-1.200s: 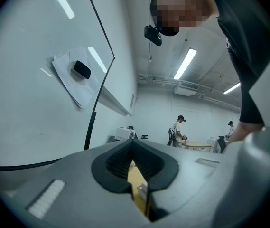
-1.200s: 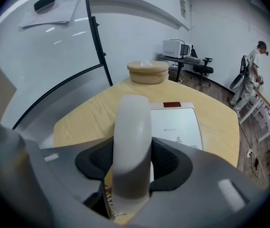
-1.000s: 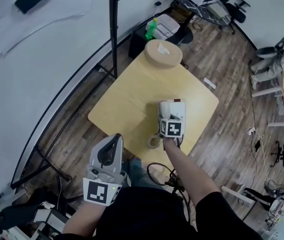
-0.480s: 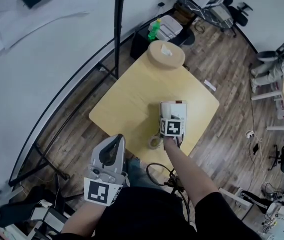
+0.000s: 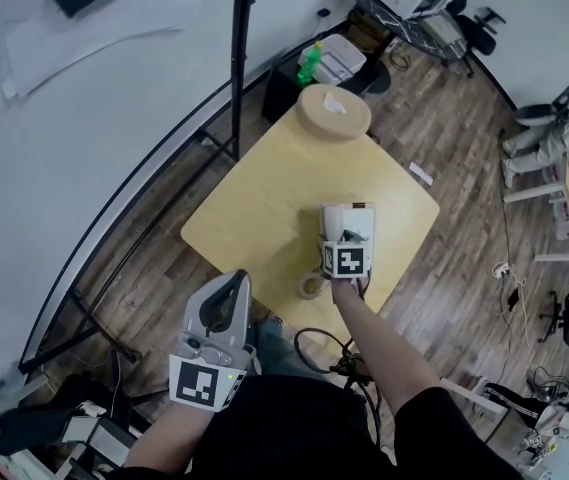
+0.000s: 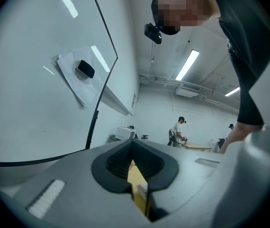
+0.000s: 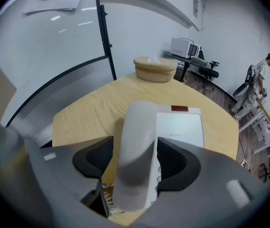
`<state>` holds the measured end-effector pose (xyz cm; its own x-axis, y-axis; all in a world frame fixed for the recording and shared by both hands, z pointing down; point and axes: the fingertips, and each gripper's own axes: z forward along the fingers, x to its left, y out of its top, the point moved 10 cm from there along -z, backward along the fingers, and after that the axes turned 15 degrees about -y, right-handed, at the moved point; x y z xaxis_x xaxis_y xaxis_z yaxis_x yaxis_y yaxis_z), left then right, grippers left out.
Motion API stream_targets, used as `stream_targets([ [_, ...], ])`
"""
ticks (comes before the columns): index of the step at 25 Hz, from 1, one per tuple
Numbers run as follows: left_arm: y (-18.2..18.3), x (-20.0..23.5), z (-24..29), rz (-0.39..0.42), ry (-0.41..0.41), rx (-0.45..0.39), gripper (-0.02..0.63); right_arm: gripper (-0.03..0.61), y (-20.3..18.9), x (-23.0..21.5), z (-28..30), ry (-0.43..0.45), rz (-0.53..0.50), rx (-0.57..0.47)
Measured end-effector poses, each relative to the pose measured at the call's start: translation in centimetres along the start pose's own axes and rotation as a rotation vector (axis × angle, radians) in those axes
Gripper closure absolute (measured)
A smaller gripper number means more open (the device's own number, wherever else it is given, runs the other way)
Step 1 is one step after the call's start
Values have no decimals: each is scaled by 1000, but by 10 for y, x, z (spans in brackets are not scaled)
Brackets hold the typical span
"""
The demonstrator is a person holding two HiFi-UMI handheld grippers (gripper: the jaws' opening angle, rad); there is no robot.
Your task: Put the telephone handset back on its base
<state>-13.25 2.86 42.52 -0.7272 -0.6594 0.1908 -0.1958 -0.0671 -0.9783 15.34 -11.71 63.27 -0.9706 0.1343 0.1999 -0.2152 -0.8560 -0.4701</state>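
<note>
The white telephone base (image 5: 356,218) lies on the light wooden table (image 5: 254,208). In the right gripper view the white handset (image 7: 137,141) rests along the left side of the base (image 7: 181,127). My right gripper (image 7: 135,161) straddles the handset. Its jaws are opening, and a gap shows between the left pad and the handset. From the head view this gripper (image 5: 347,238) covers the near end of the phone. My left gripper (image 5: 226,290) hangs off the table's near-left edge, its jaws (image 6: 137,175) together with nothing in them.
A round wooden tissue box (image 5: 333,110) stands at the table's far corner. A tape roll (image 5: 311,285) lies near the front edge, left of my right wrist. The coiled cord (image 7: 107,201) shows under the handset. A black pole (image 5: 238,68) rises behind the table.
The right gripper has slipped back a little towards me over the phone, and the handset stays on the base. The left gripper has hardly moved.
</note>
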Motion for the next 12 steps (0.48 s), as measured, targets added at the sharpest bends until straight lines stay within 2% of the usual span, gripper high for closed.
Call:
stream_targets([
  [5, 7, 1, 9, 8, -26, -11, 614, 301, 12, -6, -48, 45, -15, -148],
  [12, 33, -6, 32, 36, -95, -42, 614, 310, 16, -26, -154, 105, -28, -394],
])
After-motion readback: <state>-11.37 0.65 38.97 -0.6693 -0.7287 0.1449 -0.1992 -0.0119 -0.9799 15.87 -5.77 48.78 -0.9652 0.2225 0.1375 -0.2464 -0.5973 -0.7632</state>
